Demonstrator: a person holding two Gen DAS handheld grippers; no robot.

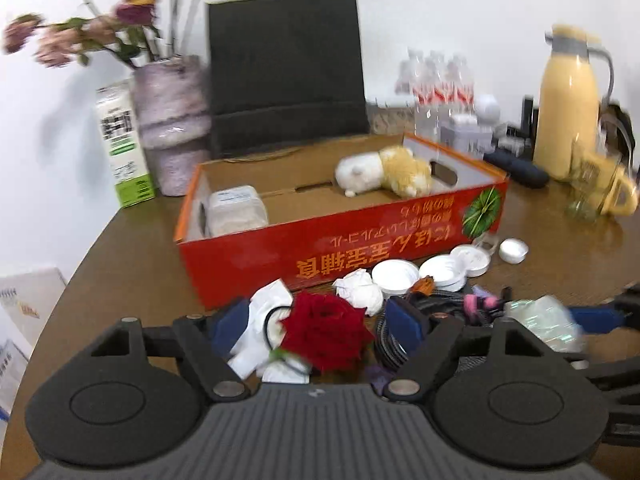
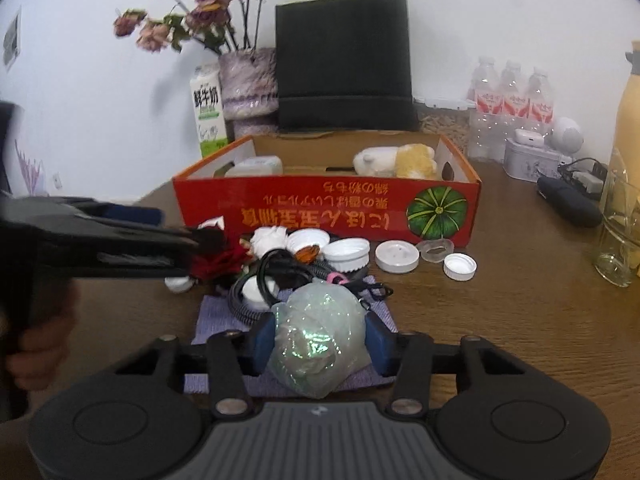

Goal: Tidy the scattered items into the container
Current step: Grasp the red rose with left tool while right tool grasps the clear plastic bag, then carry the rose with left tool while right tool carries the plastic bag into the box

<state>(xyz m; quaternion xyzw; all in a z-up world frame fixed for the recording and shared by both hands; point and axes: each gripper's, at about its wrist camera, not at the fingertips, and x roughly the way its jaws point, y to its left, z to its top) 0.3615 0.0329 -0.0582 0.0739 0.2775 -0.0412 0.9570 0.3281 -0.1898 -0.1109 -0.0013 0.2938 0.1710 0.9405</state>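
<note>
Rose (image 1: 324,330) sits btwn left gripper (image 1: 320,330) pads, jaws spread, not pinching. Right gripper (image 2: 320,340) clamps crinkly plastic wad (image 2: 318,344), low over table (image 2: 520,320), fwd of red box (image 2: 328,204).

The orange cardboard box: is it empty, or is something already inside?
Not empty. The orange cardboard box holds a white-and-yellow plush toy at one end and a pale plastic packet at the other.

wall (image 2: 500,12): plain white | table (image 2: 520,320): brown wood grain | light: even, soft
</note>
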